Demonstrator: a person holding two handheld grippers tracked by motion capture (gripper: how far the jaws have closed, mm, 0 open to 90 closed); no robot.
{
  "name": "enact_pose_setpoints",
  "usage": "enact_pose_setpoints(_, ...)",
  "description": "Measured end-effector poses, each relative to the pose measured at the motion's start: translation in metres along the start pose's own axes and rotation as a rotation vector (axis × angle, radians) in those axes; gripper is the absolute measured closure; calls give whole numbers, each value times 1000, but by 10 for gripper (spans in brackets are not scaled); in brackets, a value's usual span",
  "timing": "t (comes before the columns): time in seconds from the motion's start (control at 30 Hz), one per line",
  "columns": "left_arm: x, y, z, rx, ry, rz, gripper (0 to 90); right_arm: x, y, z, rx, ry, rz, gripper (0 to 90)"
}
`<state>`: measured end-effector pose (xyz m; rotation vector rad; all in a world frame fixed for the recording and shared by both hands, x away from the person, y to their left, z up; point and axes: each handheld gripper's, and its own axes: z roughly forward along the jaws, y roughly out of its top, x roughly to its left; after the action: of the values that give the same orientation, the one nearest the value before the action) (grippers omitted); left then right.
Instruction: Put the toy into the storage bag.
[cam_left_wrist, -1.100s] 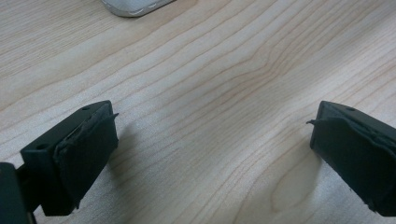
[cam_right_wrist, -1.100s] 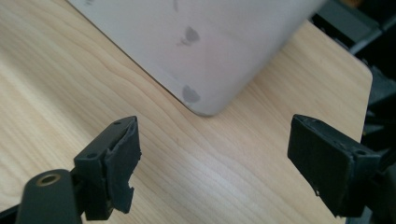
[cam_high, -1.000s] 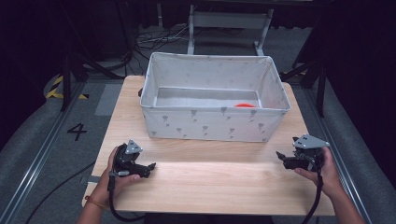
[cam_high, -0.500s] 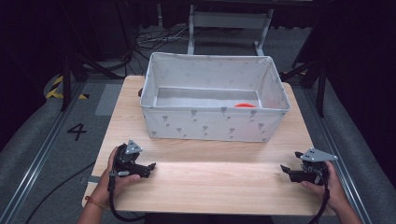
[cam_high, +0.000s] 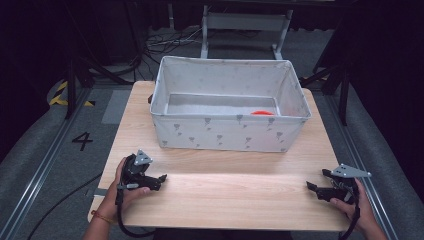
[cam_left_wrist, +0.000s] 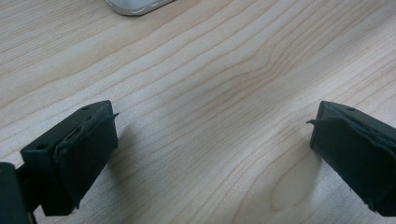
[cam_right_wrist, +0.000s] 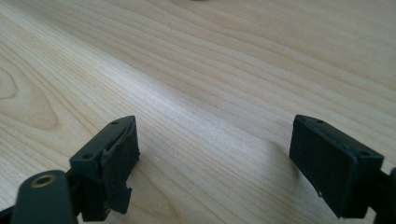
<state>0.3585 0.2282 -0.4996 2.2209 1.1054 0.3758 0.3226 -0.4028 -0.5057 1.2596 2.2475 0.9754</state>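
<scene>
A white fabric bin (cam_high: 225, 134) with small grey marks stands at the back of the wooden table (cam_high: 235, 200). An orange object (cam_high: 261, 113) lies inside it near the right front wall, mostly hidden. My left gripper (cam_high: 161, 180) (cam_left_wrist: 212, 120) rests low over the front left of the table, open, with bare wood between its jaws. My right gripper (cam_high: 316, 180) (cam_right_wrist: 215, 121) sits low at the front right corner, open. Its jaws have just been opening, and nothing is between them. Both grippers point toward the table's middle.
A corner of the bin (cam_left_wrist: 135, 5) shows at the top of the left gripper view. Behind the table stand a metal frame (cam_high: 245, 22) and loose cables (cam_high: 170, 42). The grey floor at left bears a "4" (cam_high: 82, 141) and yellow-black tape (cam_high: 60, 95).
The right hand has carried its gripper down and toward the front right corner of the table. The left gripper has stayed where it was.
</scene>
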Motion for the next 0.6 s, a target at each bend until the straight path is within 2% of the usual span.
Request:
enact_pose_setpoints(0.03, 0, 0, 0, -1, 0, -2, 12, -2, 0, 1, 4, 11, 18, 153)
enact_pose_setpoints(0.6, 0, 1, 1, -1, 8, -4, 2, -2, 0, 1, 5, 8, 16, 147)
